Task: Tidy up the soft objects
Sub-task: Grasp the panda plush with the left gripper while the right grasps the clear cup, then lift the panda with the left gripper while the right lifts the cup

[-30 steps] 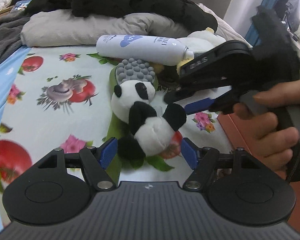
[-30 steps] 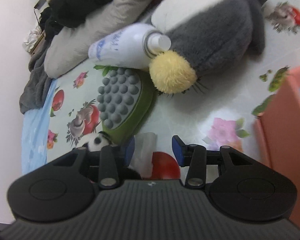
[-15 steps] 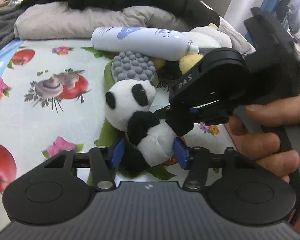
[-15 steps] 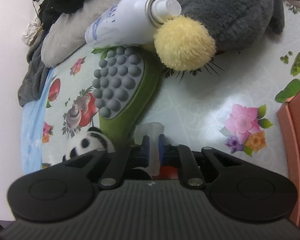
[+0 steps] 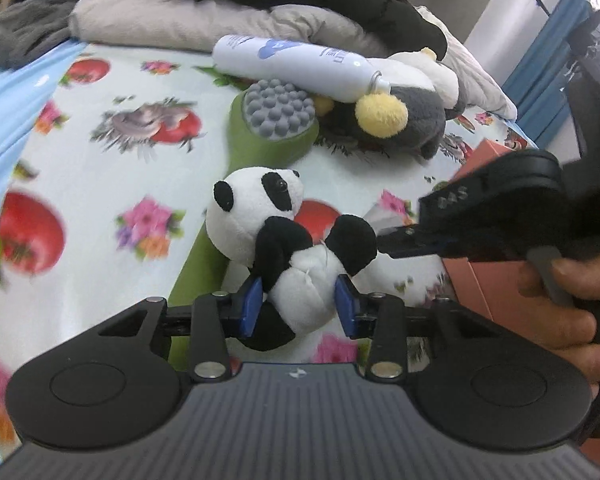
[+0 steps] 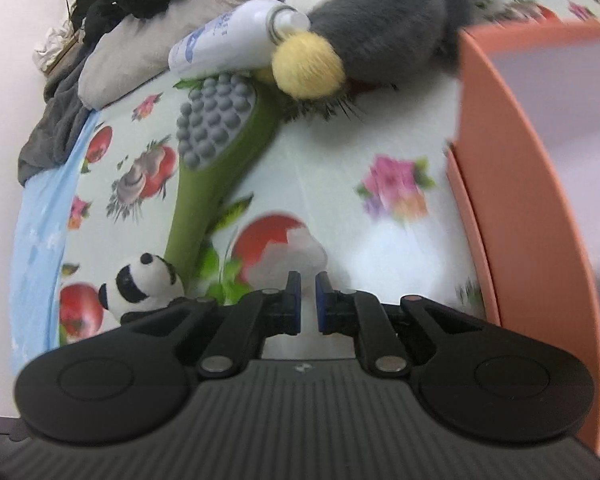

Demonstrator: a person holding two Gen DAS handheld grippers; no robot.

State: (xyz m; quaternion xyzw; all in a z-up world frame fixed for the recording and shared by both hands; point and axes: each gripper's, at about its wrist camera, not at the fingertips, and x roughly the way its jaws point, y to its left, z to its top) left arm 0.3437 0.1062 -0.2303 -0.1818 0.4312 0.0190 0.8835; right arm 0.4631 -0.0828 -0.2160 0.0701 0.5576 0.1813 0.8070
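Observation:
My left gripper [image 5: 298,306] is shut on the body of a small panda plush [image 5: 284,236] and holds it above the flowered cloth; the panda also shows in the right wrist view [image 6: 144,280]. My right gripper [image 6: 305,302] is shut on a small white translucent piece [image 6: 290,254], and it shows beside the panda in the left wrist view [image 5: 384,238]. A grey plush with a yellow pom-pom [image 5: 400,116] lies at the back. An orange box [image 6: 540,184] stands open at the right.
A green massage brush with grey nubs [image 5: 274,120] lies under and behind the panda. A white spray bottle [image 5: 296,64] rests against the grey plush. Grey bedding and black clothes [image 5: 228,4] pile up at the far edge.
My left gripper closed on the panda and lifted it. My right gripper closed on the white piece and drew back toward the orange box.

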